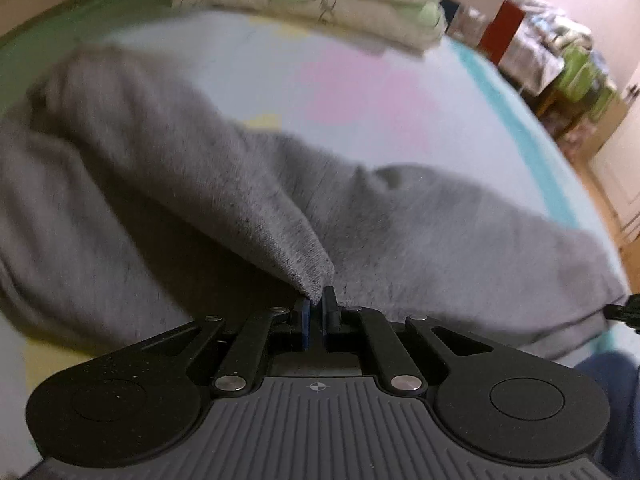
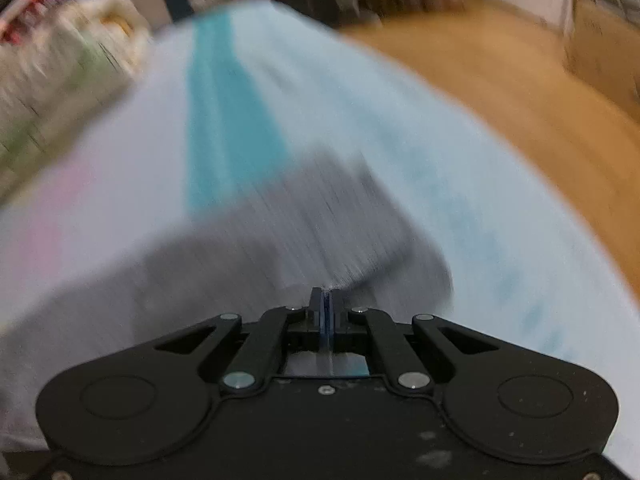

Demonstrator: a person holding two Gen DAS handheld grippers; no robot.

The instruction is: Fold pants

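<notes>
Grey pants lie spread across a pale blue bed sheet. My left gripper is shut on a corner of the grey fabric and lifts it, so a fold of cloth rises from its tips over the rest. In the right wrist view the picture is motion-blurred. My right gripper is shut on an edge of the grey pants, which stretch ahead over the sheet. A tip of the right gripper shows at the left view's right edge.
Folded cream and green bedding is stacked at the far side of the bed. The sheet has a teal stripe and pink patches. The bed edge drops to a wooden floor on the right. Cluttered furniture stands beyond.
</notes>
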